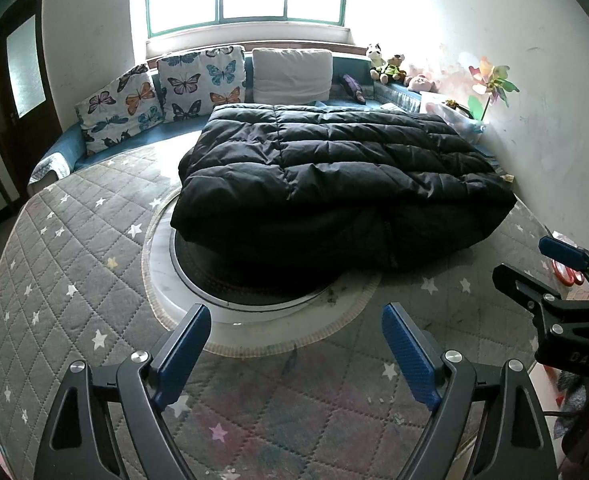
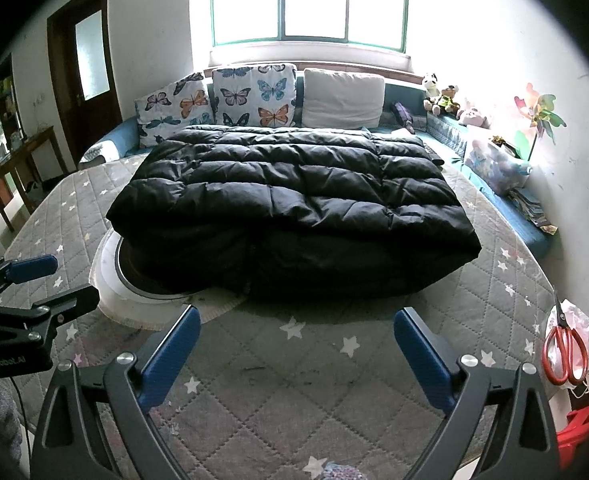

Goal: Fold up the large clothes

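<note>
A large black quilted puffer coat (image 1: 334,176) lies folded in a thick rectangular bundle on the grey star-patterned quilted cover (image 1: 74,264); the right wrist view shows the same coat (image 2: 290,196). Part of it rests over a round white-rimmed disc (image 1: 254,312). My left gripper (image 1: 294,356) hovers near the front of the cover, short of the coat, open with nothing between its blue pads. My right gripper (image 2: 296,360) also stands wide open and empty, just in front of the coat's near edge. Each gripper shows at the edge of the other's view.
Butterfly-print cushions (image 2: 222,100) and a white pillow (image 2: 342,98) line a blue sofa under the window. Stuffed toys (image 2: 450,100) and a pinwheel (image 2: 538,116) sit at the right wall. Red-handled scissors (image 2: 566,352) lie at the cover's right edge. A dark door (image 2: 82,68) is at the left.
</note>
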The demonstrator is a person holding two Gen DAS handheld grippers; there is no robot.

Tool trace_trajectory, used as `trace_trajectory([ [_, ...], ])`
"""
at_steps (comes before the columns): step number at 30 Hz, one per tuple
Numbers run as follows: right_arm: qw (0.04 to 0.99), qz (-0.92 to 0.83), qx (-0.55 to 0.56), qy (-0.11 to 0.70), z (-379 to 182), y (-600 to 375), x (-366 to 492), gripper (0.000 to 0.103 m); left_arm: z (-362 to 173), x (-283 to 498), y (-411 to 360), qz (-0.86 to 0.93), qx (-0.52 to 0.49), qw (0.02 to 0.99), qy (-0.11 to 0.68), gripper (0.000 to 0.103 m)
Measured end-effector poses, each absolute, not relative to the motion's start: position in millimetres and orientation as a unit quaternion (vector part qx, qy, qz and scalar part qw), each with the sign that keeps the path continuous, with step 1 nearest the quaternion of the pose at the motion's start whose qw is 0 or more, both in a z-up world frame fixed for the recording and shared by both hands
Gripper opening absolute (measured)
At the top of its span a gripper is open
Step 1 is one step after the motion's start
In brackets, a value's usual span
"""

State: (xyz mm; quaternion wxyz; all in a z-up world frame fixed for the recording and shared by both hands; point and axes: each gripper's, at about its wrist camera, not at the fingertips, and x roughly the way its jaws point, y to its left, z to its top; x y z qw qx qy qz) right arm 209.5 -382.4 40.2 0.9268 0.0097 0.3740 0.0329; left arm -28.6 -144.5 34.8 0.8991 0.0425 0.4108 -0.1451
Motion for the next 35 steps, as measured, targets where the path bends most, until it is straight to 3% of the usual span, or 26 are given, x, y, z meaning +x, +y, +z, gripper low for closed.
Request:
trace_trajectory([
  [35, 0.926, 0.034, 0.009, 0.376, 36.9, -381.2, 210.2, 0.103, 32.2, -28.6, -138.3, -0.156, 0.051, 0.899, 0.405, 0.094],
])
